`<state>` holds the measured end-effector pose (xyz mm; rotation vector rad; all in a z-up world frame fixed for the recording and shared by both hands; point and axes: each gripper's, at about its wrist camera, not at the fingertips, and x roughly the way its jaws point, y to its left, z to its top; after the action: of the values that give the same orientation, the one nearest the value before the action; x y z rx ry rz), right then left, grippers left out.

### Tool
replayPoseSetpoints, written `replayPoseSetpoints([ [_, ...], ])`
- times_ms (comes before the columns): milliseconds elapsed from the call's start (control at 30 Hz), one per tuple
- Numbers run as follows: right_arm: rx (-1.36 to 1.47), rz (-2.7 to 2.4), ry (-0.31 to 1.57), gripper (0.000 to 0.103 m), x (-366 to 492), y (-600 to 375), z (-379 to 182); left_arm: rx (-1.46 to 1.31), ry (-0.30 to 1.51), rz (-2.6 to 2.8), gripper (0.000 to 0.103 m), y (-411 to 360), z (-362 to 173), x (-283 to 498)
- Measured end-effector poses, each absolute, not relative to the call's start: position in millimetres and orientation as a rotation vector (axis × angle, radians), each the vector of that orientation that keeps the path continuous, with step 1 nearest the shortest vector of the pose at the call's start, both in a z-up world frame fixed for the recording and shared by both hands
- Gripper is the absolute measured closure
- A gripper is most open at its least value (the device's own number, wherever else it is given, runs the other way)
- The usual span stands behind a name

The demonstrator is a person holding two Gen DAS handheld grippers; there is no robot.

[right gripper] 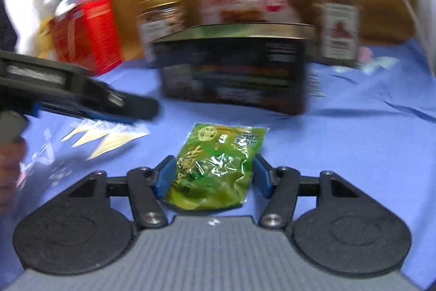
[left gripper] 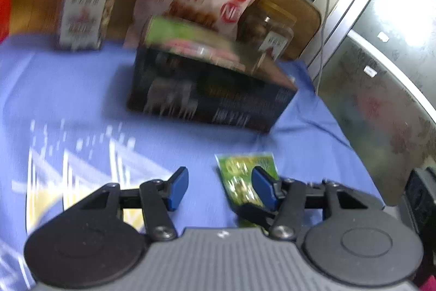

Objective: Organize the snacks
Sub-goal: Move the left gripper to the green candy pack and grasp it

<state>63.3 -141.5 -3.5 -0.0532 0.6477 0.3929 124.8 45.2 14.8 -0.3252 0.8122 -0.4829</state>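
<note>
A green snack packet (right gripper: 215, 165) lies flat on the blue-clothed worktop (right gripper: 354, 127), directly between the spread fingers of the right gripper (right gripper: 214, 176), long axis pointing away toward the dark box (right gripper: 234, 72) (unpinched). The left gripper (left gripper: 220, 190), also apart and empty, hovers just beside it.

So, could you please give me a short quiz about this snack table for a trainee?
1. True or false: the green plastic snack packet lies on the blue cloth between the fingers of the right claw.
2. What stands behind the packet? A: dark rectangular cardboard box; B: glass bowl; C: metal kettle.
3. How many clear golden-lidded jars are visible?
Key: 1 true; 2 A; 3 two.
</note>
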Motion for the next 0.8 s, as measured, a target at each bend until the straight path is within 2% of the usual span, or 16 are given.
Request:
replayPoseSetpoints([
  [133, -0.107, 0.478, 0.624, 0.041, 46, -113, -4, -0.355, 0.840, -0.481, 0.051, 57, 4, 106],
  [200, -0.124, 0.534, 0.619, 0.040, 37, -101, -5, -0.366, 0.831, -0.476, 0.043, 63, 3, 95],
  [333, -0.219, 0.560, 0.576, 0.040, 22, -81, -5, -0.382, 0.811, -0.461, 0.039, 74, 3, 76],
  [467, -0.173, 0.570, 0.589, 0.042, 22, -85, -5, -0.423, 0.809, -0.450, 0.038, 87, 5, 68],
  [600, -0.108, 0.524, 0.585, 0.044, 25, -94, -6, -0.451, 0.801, -0.424, 0.029, 96, 7, 65],
  [800, -0.035, 0.528, 0.517, 0.044, 17, -107, -2, -0.490, 0.848, -0.499, 0.029, 85, 4, 71],
])
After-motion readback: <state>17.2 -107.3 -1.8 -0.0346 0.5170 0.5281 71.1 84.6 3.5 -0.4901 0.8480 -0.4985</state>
